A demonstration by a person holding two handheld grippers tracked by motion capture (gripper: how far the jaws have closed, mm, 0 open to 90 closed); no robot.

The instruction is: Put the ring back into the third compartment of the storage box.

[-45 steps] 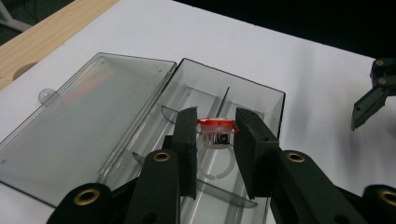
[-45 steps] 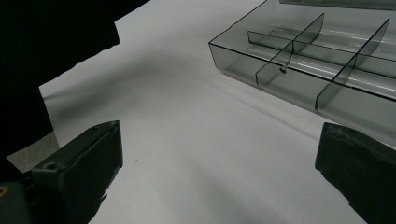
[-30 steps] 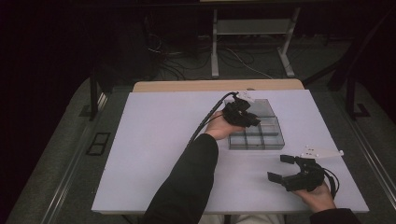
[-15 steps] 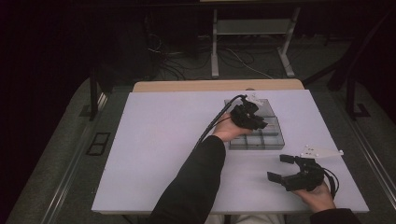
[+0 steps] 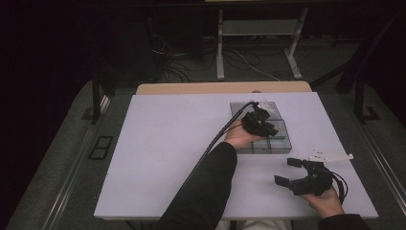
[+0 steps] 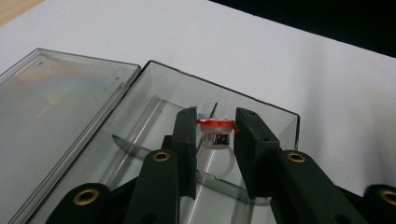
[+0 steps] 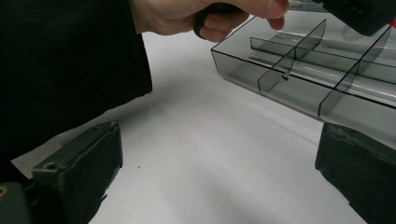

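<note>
Left arm: dark sleeve, stretched forward and rightward across the table.
Left gripper (image 5: 269,128): tilted down, jaws clamped on a ring (image 6: 215,140).
Right gripper (image 5: 288,172): low by the near edge, jaws spread wide, nothing between them.

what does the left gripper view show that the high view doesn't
Left gripper view: a small clear ring with a red top clamped in the left claw, held above a compartment. High view: the right claw open near the table's front edge, and the floor cables. Both: the smoky divided box with its open lid.
</note>
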